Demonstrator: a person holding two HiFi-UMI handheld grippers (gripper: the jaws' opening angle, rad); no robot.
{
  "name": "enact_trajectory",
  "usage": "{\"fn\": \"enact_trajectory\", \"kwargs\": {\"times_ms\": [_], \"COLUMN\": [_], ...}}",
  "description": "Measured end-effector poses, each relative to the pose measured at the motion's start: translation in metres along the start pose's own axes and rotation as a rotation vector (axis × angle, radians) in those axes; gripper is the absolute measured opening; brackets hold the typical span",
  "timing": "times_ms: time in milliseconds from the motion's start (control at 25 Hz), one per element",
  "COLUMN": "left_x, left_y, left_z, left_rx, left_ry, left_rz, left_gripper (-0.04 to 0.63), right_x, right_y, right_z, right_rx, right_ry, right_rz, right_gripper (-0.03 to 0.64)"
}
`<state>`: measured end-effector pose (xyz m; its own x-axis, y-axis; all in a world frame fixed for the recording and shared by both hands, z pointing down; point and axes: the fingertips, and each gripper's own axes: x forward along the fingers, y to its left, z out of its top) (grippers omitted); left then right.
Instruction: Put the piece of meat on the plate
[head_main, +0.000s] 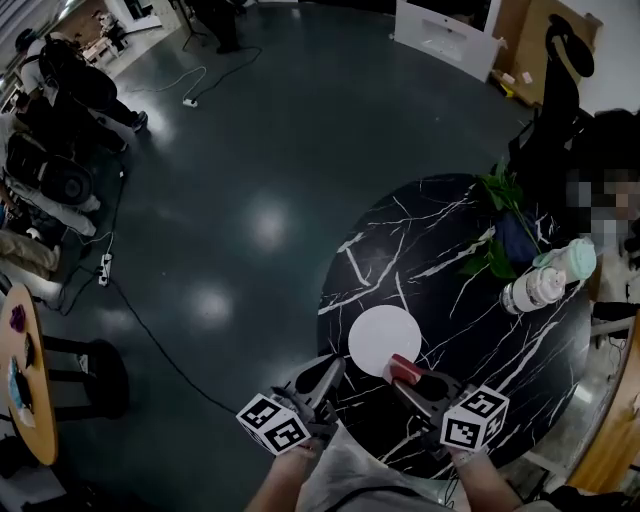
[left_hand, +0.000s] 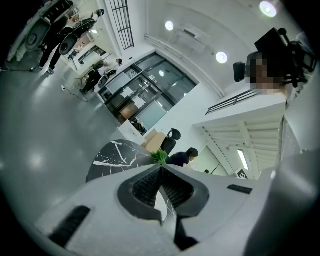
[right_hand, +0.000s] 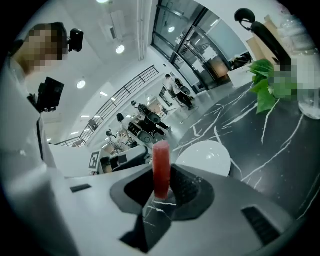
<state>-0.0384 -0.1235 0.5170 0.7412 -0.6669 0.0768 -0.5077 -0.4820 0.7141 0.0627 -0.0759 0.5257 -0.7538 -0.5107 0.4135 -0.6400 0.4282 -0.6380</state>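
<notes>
Item one: a round black table (head_main: 440, 250) with white veining, carrying everything else we list. Item two: a white plate (head_main: 383, 335), bare, lying flat near the table's near edge, a little left of its middle. Item three: the piece of meat (head_main: 405, 368), a red slab, not on the plate; it stands on end between the pads of the right gripper (head_main: 408, 382), over the table's near edge and just at the plate's near-right rim. We cannot tell whether it touches that rim. In the right gripper view the meat (right_hand: 161, 167) rises upright out of the clamped jaws, with the plate (right_hand: 207, 157) beyond it and slightly to the right. Item four: the left gripper (head_main: 333, 366), at the table's near edge just left of the plate; its own view shows the jaw tips brought together with nothing between them (left_hand: 161, 168). Item five: a bottle (head_main: 540, 283) with a pale green cap, lying on its side near the table's right edge. Item six: a leafy green plant (head_main: 497, 190) at the far right edge.
</notes>
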Motion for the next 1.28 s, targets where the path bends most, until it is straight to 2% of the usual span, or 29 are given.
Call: {"fn": "enact_trajectory", "kwargs": {"times_ms": [200, 480, 720, 880, 1080, 1280], "left_x": [0.012, 0.019, 0.020, 0.020, 0.017, 0.015], "left_y": [0.016, 0.037, 0.044, 0.045, 0.043, 0.044], "left_z": [-0.002, -0.003, -0.002, 0.001, 0.000, 0.002], "left_rx": [-0.029, -0.070, -0.089, -0.097, -0.108, -0.111], "left_ry": [0.002, -0.002, -0.012, -0.023, -0.024, -0.029], "left_rz": [-0.018, 0.007, 0.026, 0.033, 0.031, 0.028], "left_gripper": [0.009, 0.009, 0.009, 0.009, 0.009, 0.009], "right_x": [0.028, 0.060, 0.074, 0.076, 0.076, 0.077], "right_y": [-0.024, -0.039, -0.045, -0.047, -0.047, -0.047], "right_z": [-0.001, -0.009, -0.019, -0.019, -0.018, -0.014], "right_rx": [0.008, 0.044, 0.143, 0.167, 0.160, 0.104], "right_ry": [0.071, 0.181, 0.252, 0.288, 0.315, 0.326], "right_rz": [-0.043, -0.061, -0.046, -0.050, -0.060, -0.086], "right_gripper": [0.087, 0.087, 0.087, 0.089, 0.089, 0.091]}}
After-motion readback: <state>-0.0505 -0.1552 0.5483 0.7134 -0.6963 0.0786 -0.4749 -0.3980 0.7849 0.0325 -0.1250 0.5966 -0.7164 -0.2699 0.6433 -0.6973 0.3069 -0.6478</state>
